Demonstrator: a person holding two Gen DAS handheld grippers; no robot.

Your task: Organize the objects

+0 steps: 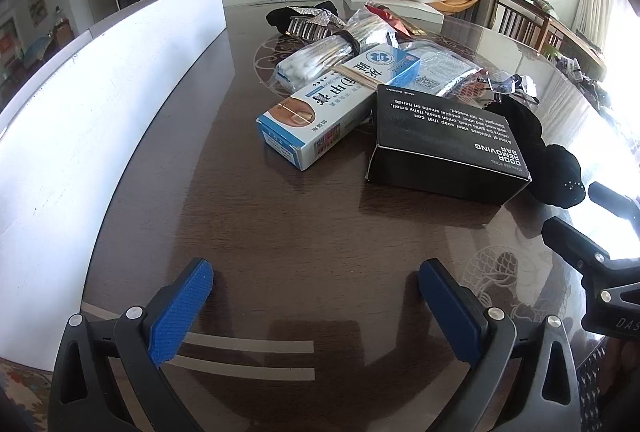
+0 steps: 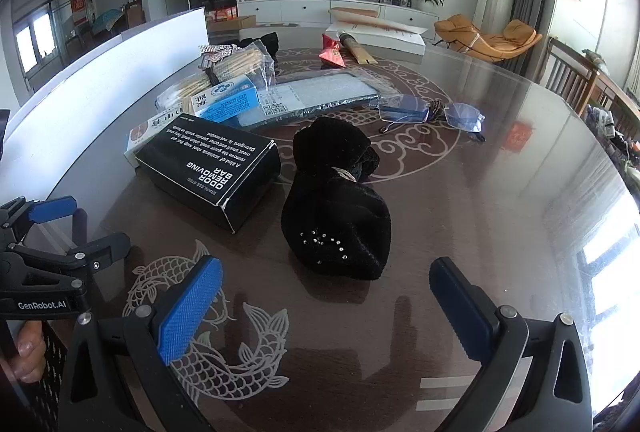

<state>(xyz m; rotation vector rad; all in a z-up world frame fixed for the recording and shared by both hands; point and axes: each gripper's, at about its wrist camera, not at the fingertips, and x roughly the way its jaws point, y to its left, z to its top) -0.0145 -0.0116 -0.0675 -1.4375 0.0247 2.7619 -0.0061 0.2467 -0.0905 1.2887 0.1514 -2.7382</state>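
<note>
Sorting apparently not begun: black odor-removing bar box (image 1: 448,144), blue-white medicine box (image 1: 320,112), cotton swabs (image 1: 312,60), spectacles (image 2: 432,114), black velvet pouch (image 2: 336,208) heaped mid-frame on surface (image 1: 280,252); left claw (image 1: 316,296), right claw (image 2: 326,302) both released, empty.

A dark brown glossy desk (image 2: 460,216) bears pale inlaid patterns: scaled carp (image 2: 224,328) and curling cloud scrolls (image 2: 404,148). On it lie a black box (image 2: 208,172) with white lettering, a blue-and-white carton (image 1: 320,112), a black velvet hat (image 2: 340,224) dotted with small silvery studs, a red packet (image 2: 333,54) and blue-tinted glasses (image 2: 436,114). Both grippers have black frames and fingers (image 2: 192,308) faced in textured blue.
</note>
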